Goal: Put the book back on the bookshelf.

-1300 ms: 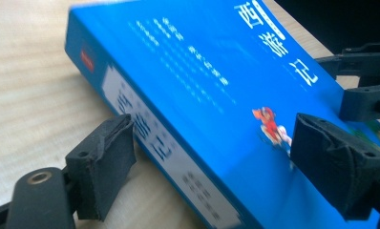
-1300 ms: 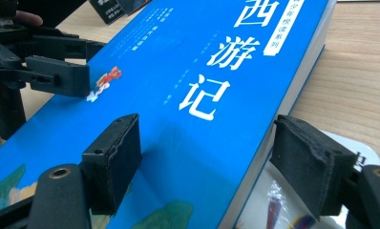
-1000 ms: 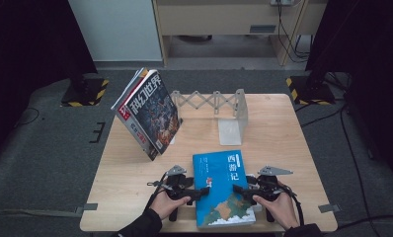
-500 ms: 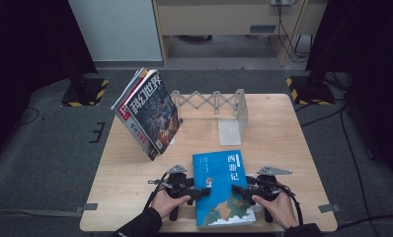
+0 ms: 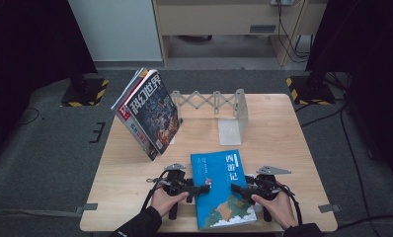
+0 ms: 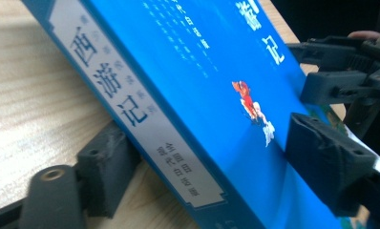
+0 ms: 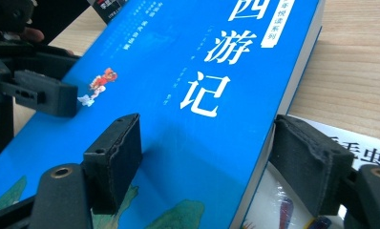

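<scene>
A thick blue book (image 5: 219,187) with white Chinese title lettering lies at the table's front middle. My left gripper (image 5: 202,188) is shut on its spine side, with one jaw under the spine and one on the cover (image 6: 202,71). From the other side, my right gripper (image 5: 236,188) is shut on the page edge, one jaw on the cover (image 7: 188,95) and one beneath. In the left gripper view the right gripper (image 6: 341,71) shows across the cover. A thin white printed item (image 7: 355,152) lies under the book's page edge.
Several magazines (image 5: 152,111) lean tilted at the back left of the wooden table (image 5: 283,128), against an expanding metal rack (image 5: 209,101) with an upright end plate (image 5: 233,123). Bare tabletop lies to the right of the rack. Dark floor surrounds the table.
</scene>
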Demonstrator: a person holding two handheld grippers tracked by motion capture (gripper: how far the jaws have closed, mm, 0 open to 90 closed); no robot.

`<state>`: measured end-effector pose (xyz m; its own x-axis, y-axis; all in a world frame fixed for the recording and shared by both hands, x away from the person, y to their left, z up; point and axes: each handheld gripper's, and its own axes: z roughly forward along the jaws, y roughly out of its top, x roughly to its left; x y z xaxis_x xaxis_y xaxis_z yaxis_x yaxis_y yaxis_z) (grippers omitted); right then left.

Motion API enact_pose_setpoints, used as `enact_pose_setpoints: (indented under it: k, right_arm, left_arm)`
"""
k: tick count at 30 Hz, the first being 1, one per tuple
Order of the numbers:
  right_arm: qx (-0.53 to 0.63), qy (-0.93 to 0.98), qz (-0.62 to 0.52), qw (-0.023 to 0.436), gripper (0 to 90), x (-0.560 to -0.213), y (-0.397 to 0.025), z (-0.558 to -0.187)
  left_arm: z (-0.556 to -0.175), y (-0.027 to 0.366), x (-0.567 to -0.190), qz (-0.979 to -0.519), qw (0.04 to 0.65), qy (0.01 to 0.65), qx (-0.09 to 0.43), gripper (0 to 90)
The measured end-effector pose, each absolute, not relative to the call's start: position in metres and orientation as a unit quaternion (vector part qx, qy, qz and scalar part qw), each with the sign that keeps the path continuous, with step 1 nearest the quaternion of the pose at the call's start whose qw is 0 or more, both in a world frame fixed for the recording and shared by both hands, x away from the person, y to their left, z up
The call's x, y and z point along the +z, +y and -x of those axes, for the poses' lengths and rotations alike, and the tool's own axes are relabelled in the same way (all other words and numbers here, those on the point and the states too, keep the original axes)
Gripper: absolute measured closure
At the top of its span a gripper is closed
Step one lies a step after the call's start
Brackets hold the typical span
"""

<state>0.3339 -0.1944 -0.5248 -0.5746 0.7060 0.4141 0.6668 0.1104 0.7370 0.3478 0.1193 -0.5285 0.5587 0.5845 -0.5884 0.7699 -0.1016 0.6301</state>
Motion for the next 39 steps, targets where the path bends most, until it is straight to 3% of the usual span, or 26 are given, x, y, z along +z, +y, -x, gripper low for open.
enact_pose_setpoints:
  k: [4, 11, 21, 24, 31, 39]
  right_arm:
    - [0.486, 0.741, -0.462, 0.023, 28.5, -0.525, -0.196, -0.334]
    - [0.485, 0.744, -0.459, 0.026, 30.5, -0.524, -0.196, -0.334]
    - [0.490, 0.739, -0.462, 0.027, 35.1, -0.522, -0.195, -0.335]
    - [0.489, 0.740, -0.462, 0.029, 35.3, -0.523, -0.195, -0.334]
    - [0.489, 0.739, -0.463, 0.031, 36.4, -0.522, -0.195, -0.335]
    - [0.487, 0.741, -0.461, 0.030, 37.8, -0.522, -0.197, -0.335]
  left_arm:
    - [-0.347, 0.115, -0.523, -0.740, 0.499, 0.443, -0.092, 27.1]
    - [-0.349, 0.109, -0.519, -0.742, 0.495, 0.444, -0.084, 27.9]
    - [-0.352, 0.099, -0.522, -0.746, 0.482, 0.447, -0.103, 26.6]
    - [-0.353, 0.098, -0.522, -0.727, 0.487, 0.472, -0.110, 26.9]
    - [-0.355, 0.093, -0.523, -0.722, 0.493, 0.478, -0.088, 22.3]
    - [-0.358, 0.095, -0.523, -0.718, 0.502, 0.473, -0.094, 24.2]
